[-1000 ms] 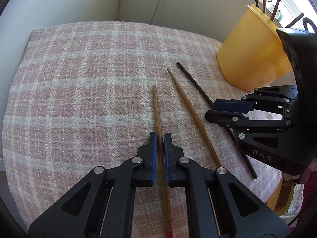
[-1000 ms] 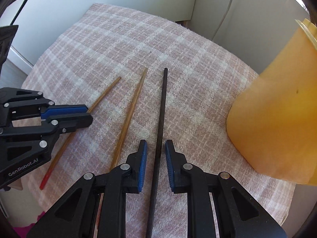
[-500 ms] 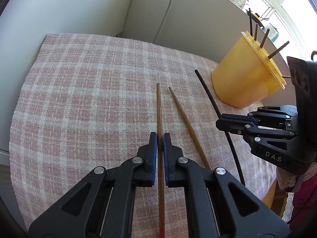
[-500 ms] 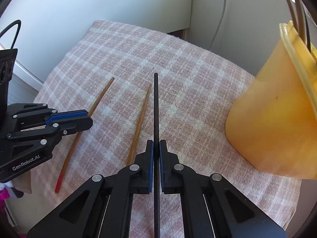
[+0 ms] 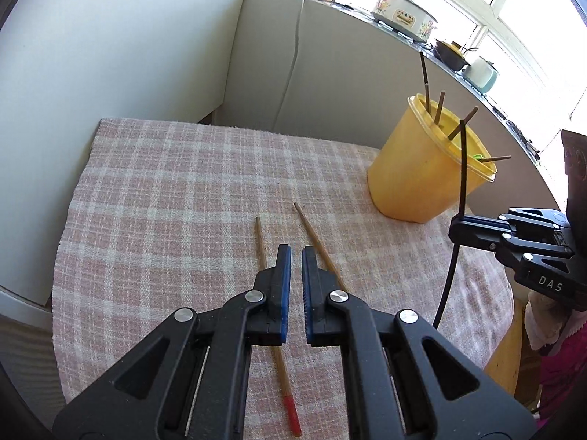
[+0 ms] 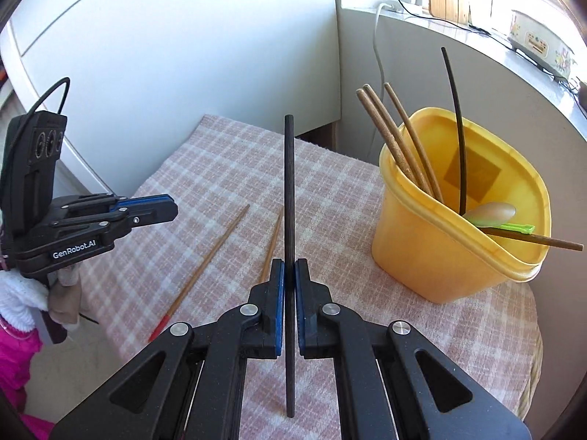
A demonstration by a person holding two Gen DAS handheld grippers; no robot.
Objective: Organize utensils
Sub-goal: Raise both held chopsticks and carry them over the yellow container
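My right gripper (image 6: 289, 266) is shut on a black chopstick (image 6: 289, 183), which it holds in the air just left of the yellow container (image 6: 458, 256). In the left wrist view that gripper (image 5: 453, 229) and the black chopstick (image 5: 463, 168) hang beside the container (image 5: 411, 183). My left gripper (image 5: 296, 253) hovers over the cloth, shut with nothing between its pads. Below it lies the red-tipped wooden chopstick (image 5: 284, 377), with a second wooden chopstick (image 5: 312, 231) to its right. Both also show in the right wrist view, the red-tipped chopstick (image 6: 205, 264) and the second chopstick (image 6: 273, 242), near the left gripper (image 6: 174, 209).
The container holds several chopsticks, a spoon (image 6: 493, 212) and a green utensil. A pink checked cloth (image 5: 165, 190) covers the small table, which ends close behind both grippers. White walls and a grey counter (image 5: 348, 73) with a cable and cookers stand behind.
Both grippers rose. The right one closed on the black chopstick and lifted it off the cloth. The red-tipped chopstick is out of the left gripper and lies on the cloth.
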